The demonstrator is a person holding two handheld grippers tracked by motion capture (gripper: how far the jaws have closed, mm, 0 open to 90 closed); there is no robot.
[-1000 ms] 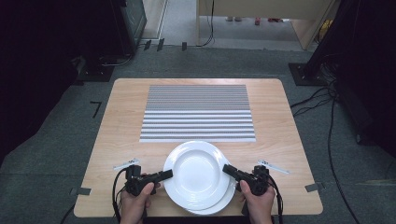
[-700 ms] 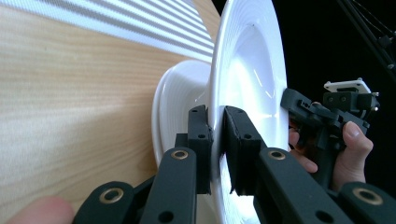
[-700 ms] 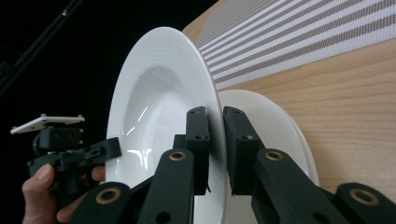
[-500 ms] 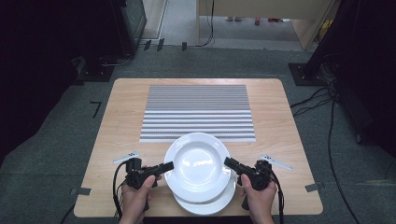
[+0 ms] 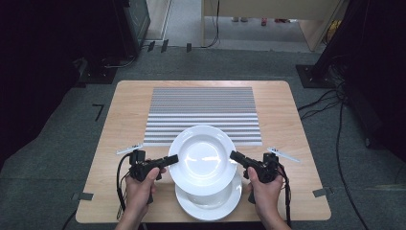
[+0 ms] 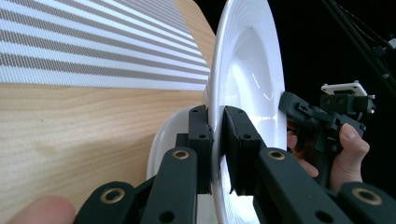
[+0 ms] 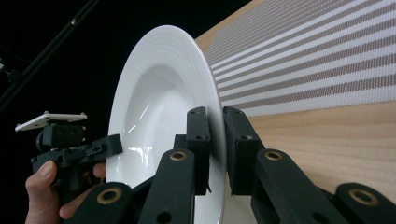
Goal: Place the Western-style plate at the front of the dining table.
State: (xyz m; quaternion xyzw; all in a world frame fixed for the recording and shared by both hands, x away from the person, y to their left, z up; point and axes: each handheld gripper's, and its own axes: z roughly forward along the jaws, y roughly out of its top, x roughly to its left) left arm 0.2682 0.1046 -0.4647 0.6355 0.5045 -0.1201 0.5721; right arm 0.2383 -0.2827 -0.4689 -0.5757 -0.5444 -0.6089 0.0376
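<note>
A white deep plate (image 5: pixel 203 158) hangs level above the table, held by both grippers at opposite rims. My left gripper (image 5: pixel 171 159) is shut on its left rim, and my right gripper (image 5: pixel 234 156) is shut on its right rim. Under it, near the table's front edge, a second white plate (image 5: pixel 210 203) rests on the wood. In the left gripper view the raised plate (image 6: pixel 245 79) sits clamped between the jaws of the left gripper (image 6: pixel 217 149), with the lower plate (image 6: pixel 166 144) beneath. The right gripper view shows the plate's rim (image 7: pixel 205 70) pinched in the right gripper (image 7: pixel 215 149).
A grey-and-white striped mat (image 5: pixel 203 112) covers the far middle of the wooden table (image 5: pixel 124 124). Bare wood lies to the left and right of the plates. Dark equipment and cables (image 5: pixel 330 103) stand on the floor around the table.
Both grippers have lifted the upper plate off the lower one and carried it away from me toward the striped mat. The lower plate has stayed in place.
</note>
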